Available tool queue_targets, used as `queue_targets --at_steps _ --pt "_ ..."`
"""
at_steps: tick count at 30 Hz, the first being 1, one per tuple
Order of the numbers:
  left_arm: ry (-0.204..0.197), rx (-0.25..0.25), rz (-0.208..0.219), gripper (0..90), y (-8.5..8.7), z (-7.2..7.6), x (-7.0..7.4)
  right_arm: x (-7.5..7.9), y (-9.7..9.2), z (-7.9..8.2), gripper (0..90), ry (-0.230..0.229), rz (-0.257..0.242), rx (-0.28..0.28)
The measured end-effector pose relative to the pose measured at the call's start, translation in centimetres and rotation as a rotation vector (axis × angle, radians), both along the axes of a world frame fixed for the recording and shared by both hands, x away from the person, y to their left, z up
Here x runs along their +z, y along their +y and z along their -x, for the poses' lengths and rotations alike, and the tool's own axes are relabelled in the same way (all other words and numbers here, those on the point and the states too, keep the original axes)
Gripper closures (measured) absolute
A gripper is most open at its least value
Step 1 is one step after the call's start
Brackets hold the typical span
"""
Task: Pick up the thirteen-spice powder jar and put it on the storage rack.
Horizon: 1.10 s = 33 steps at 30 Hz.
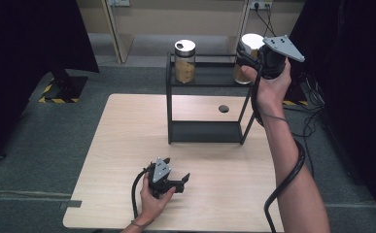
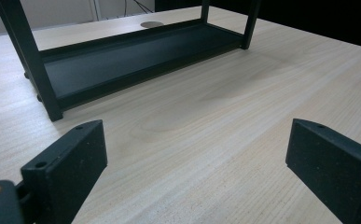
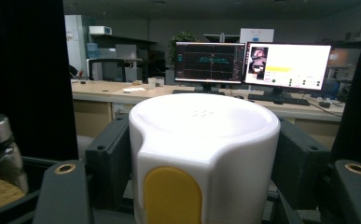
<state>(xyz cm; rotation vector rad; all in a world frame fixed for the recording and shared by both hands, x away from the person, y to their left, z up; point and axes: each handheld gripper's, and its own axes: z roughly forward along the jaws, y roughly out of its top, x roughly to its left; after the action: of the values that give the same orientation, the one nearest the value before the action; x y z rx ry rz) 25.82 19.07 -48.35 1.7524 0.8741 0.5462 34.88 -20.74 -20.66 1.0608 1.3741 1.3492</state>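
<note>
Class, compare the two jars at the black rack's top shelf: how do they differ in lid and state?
The white-lidded jar has a white cap with a yellow tab; the metal-lidded jar has a silver lid. The right gripper clamps the white-lidded jar; the metal-lidded jar stands free on the rack. Both hold tan contents.

Three cameras: one fixed overhead, one riding on each gripper.

The high view looks forward and down over the table [image 1: 127,145] and black rack [image 1: 206,92]. The left gripper view sits low near the tabletop, facing the rack's [image 2: 122,60] bottom shelf. The right gripper view looks level, very close to a white lid [image 3: 204,140], toward monitors [image 3: 253,63] beyond.
</note>
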Motion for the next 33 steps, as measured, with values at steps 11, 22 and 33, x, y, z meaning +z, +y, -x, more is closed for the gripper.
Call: queue_targets --at_steps 11,22,33 --pt "-0.003 -0.002 -0.009 4.5 -0.1 0.0 0.1 -0.2 0.4 -1.1 30.8 0.008 0.006 -0.015" --pt "-0.003 -0.003 -0.011 4.5 -0.1 0.0 0.1 0.3 0.5 -1.6 30.8 0.027 0.008 -0.017" --pt "-0.004 -0.003 -0.011 4.5 -0.1 0.0 0.1 0.1 0.6 -1.6 30.7 0.022 0.006 -0.019"
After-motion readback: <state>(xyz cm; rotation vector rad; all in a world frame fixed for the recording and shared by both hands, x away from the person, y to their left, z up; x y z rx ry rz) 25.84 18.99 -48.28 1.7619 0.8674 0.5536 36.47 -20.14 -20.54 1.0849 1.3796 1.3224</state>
